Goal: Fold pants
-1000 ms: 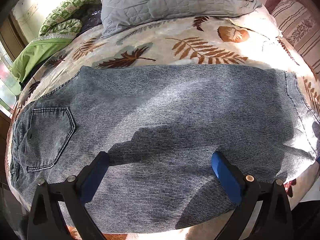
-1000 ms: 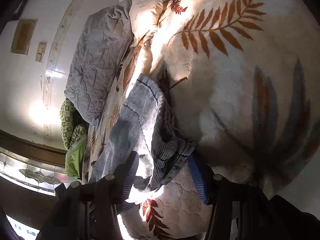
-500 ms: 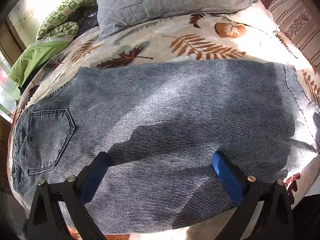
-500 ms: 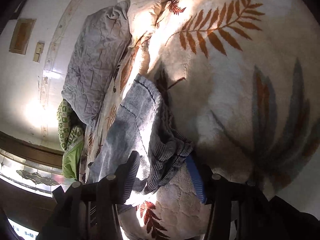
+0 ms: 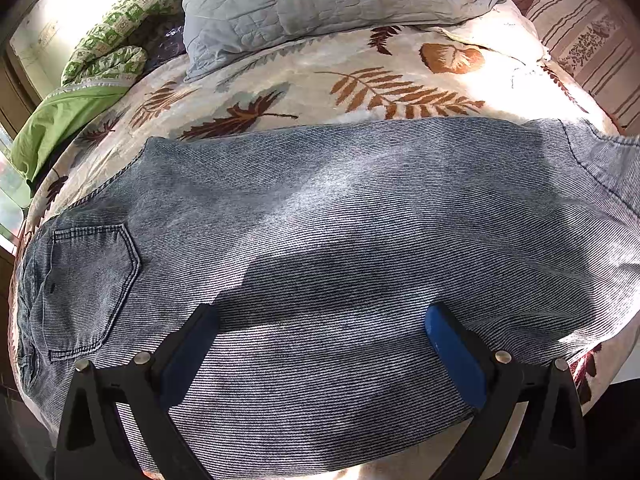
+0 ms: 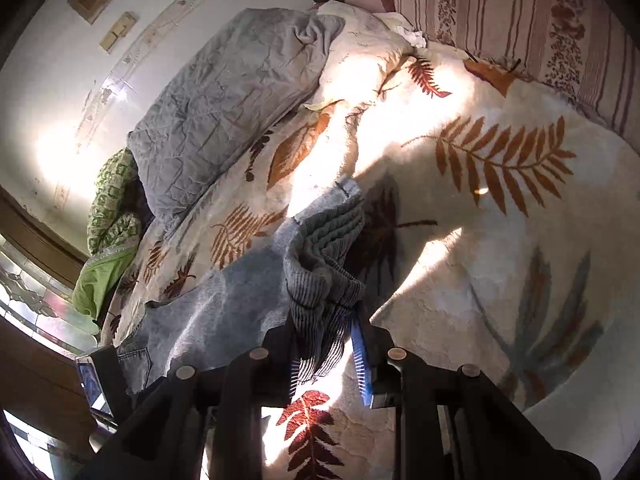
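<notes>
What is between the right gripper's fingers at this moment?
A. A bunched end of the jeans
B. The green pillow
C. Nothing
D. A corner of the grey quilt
A: in the right wrist view the right gripper is closing with the gathered hem end of the jeans between its blue pads, lifted off the blanket.

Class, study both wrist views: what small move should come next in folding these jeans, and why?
Probably carry the hem end toward the waistband. The right gripper is closing on the bunched hem, while the jeans lie flat on the leaf-print blanket under the open left gripper.
</notes>
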Tool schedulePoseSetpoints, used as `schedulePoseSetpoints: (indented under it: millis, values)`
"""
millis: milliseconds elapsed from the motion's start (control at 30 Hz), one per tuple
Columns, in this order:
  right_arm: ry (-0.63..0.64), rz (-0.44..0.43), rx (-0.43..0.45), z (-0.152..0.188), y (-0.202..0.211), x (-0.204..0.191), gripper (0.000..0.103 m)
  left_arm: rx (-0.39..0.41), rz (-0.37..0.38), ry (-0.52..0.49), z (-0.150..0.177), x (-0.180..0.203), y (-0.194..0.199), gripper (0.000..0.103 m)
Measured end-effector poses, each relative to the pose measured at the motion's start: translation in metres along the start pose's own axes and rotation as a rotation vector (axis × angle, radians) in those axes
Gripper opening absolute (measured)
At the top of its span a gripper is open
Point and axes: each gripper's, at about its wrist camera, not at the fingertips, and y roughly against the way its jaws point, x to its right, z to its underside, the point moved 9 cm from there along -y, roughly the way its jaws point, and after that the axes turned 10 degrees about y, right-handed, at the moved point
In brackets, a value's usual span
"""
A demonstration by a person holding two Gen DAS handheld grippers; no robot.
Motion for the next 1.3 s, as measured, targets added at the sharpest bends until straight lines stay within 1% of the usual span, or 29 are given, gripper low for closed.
schedulePoseSetpoints:
  millis: [133, 200, 267, 300, 400, 433, 500, 533, 567, 600, 633, 667, 767, 800, 833, 867, 967, 1033, 1067, 1133, 1200, 1233, 1267, 1300]
  values:
    - [0.104, -0.021, 0.052, -0.017, 0.014, -0.046, 0.024, -0.023, 0.054, 0.047, -0.002, -0.007, 0.002, 0.103]
    - [0.160, -0.050, 0.074, -0.023, 0.019, -0.074, 0.023, -0.004, 0.062, 0.104, -0.004, -0.022, 0.012, 0.103]
    - [0.211, -0.087, 0.092, -0.026, 0.023, -0.104, 0.021, 0.036, 0.077, 0.166, -0.009, -0.045, 0.026, 0.103]
    - [0.238, -0.114, 0.099, -0.026, 0.024, -0.121, 0.021, 0.052, 0.073, 0.195, -0.011, -0.058, 0.032, 0.103]
    - [0.348, -0.176, 0.101, -0.018, 0.021, -0.178, 0.021, 0.100, 0.045, 0.296, -0.015, -0.107, 0.048, 0.103]
    - [0.381, -0.194, 0.097, -0.013, 0.018, -0.194, 0.021, 0.103, 0.029, 0.328, -0.015, -0.122, 0.050, 0.103]
    - [0.396, -0.209, 0.072, 0.000, 0.008, -0.207, 0.021, 0.096, 0.034, 0.368, -0.015, -0.143, 0.052, 0.103]
    - [0.373, -0.209, 0.059, 0.006, 0.004, -0.203, 0.022, 0.096, 0.033, 0.373, -0.015, -0.149, 0.053, 0.103]
    - [0.343, -0.177, 0.041, 0.011, -0.002, -0.191, 0.031, 0.100, 0.025, 0.372, -0.015, -0.153, 0.054, 0.103]
    - [0.309, -0.119, 0.024, 0.015, -0.006, -0.170, 0.060, 0.105, 0.023, 0.367, -0.015, -0.153, 0.054, 0.103]
    - [0.270, -0.060, 0.020, 0.018, -0.007, -0.147, 0.073, 0.104, 0.028, 0.359, -0.014, -0.151, 0.053, 0.103]
    - [0.221, -0.018, 0.026, 0.019, -0.005, -0.120, 0.080, 0.098, 0.036, 0.351, -0.014, -0.147, 0.051, 0.103]
    - [0.023, 0.031, 0.012, 0.020, 0.007, -0.042, 0.080, 0.074, 0.060, 0.311, -0.012, -0.123, 0.042, 0.103]
    - [-0.021, 0.031, -0.004, 0.020, 0.009, -0.026, 0.080, 0.065, 0.069, 0.294, -0.010, -0.114, 0.039, 0.103]
    - [-0.037, 0.034, -0.006, 0.017, 0.012, -0.017, 0.080, 0.060, 0.078, 0.276, -0.009, -0.105, 0.037, 0.103]
    - [-0.012, 0.044, -0.001, 0.013, 0.014, -0.017, 0.080, 0.059, 0.079, 0.258, -0.007, -0.099, 0.036, 0.103]
    - [0.178, 0.104, -0.037, 0.007, 0.003, -0.046, 0.080, 0.065, 0.058, 0.225, -0.005, -0.094, 0.035, 0.103]
    - [0.331, 0.147, -0.078, 0.008, -0.019, -0.076, 0.080, 0.066, 0.047, 0.239, -0.004, -0.100, 0.035, 0.103]
    - [0.398, 0.179, -0.076, 0.007, -0.030, -0.089, 0.080, 0.062, 0.046, 0.249, -0.003, -0.104, 0.035, 0.103]
    - [0.493, 0.245, -0.096, 0.004, -0.057, -0.106, 0.077, 0.060, 0.040, 0.268, -0.001, -0.114, 0.034, 0.103]
    - [0.521, 0.303, -0.113, -0.005, -0.080, -0.110, 0.071, 0.055, 0.035, 0.285, 0.001, -0.122, 0.031, 0.103]
    - [0.532, 0.329, -0.138, -0.007, -0.092, -0.110, 0.070, 0.051, 0.037, 0.293, 0.002, -0.125, 0.029, 0.103]
    - [0.542, 0.355, -0.161, -0.008, -0.104, -0.107, 0.064, 0.045, 0.038, 0.299, 0.003, -0.127, 0.027, 0.103]
    - [0.552, 0.390, -0.182, -0.007, -0.114, -0.103, 0.049, 0.040, 0.042, 0.302, 0.003, -0.128, 0.026, 0.103]
